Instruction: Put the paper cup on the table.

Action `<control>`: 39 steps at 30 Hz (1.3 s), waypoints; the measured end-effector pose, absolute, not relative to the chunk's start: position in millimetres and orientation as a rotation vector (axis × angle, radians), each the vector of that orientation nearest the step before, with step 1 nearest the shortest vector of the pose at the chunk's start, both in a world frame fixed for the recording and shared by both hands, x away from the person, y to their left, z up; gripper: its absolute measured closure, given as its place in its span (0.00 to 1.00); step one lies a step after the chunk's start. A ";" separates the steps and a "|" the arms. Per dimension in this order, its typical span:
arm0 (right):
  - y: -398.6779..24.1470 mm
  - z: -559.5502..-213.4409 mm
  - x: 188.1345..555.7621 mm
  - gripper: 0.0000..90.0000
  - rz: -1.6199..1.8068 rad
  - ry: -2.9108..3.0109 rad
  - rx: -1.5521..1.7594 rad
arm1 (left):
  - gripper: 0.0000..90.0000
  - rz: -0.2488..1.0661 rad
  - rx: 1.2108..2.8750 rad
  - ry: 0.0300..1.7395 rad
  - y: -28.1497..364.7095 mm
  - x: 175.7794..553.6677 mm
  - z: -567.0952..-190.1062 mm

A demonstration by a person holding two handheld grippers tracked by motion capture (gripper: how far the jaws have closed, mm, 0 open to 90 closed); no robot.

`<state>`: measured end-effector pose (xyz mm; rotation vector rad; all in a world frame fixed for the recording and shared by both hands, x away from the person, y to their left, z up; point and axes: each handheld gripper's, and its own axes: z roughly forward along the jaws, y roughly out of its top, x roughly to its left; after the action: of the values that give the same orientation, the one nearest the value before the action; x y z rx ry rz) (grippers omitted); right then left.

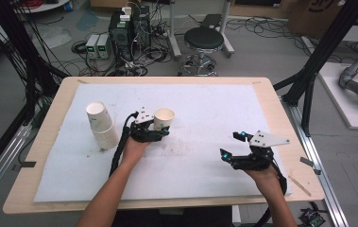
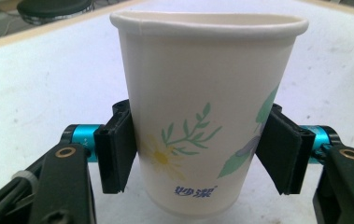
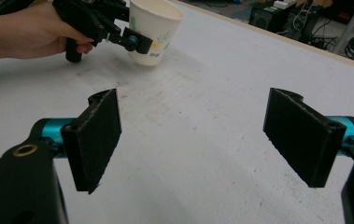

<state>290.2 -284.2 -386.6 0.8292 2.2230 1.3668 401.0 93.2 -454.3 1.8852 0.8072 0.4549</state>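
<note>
White-padded table [image 1: 205,156]; all positions are relative to the cup stack [image 1: 102,126] lying at its left. Just right of the stack, my left gripper [image 1: 160,128] is clamped on an upright flowered paper cup [image 1: 164,118]. Far right of the stack, my right gripper [image 1: 231,144] has jaws apart, holding nothing.

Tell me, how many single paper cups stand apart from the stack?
1: the paper cup, held between the left gripper fingers. The cup stack at the left may hide nested ones.
</note>
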 end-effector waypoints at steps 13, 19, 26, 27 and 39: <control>-283.9 -385.9 288.5 0.22 1.360 2.234 0.818 | 0.38 0.457 1.983 0.858 96.1 389.8 -453.2; -284.7 -384.8 288.3 0.22 1.358 2.230 0.816 | 0.37 0.471 1.952 0.875 99.4 382.9 -457.1; -284.5 -386.5 289.7 0.18 1.326 2.245 0.823 | 0.20 0.432 1.846 0.849 108.9 374.9 -452.3; -283.8 -388.2 290.5 0.17 1.308 2.258 0.833 | 0.20 0.433 1.839 0.833 110.6 371.9 -450.2; -280.3 -391.5 291.9 0.15 1.291 2.256 0.883 | 0.20 0.519 1.768 0.751 133.5 336.9 -421.4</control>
<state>291.9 -280.3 -391.5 0.8828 2.2564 1.2914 336.9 133.5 -421.4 1.7680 0.7511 0.5186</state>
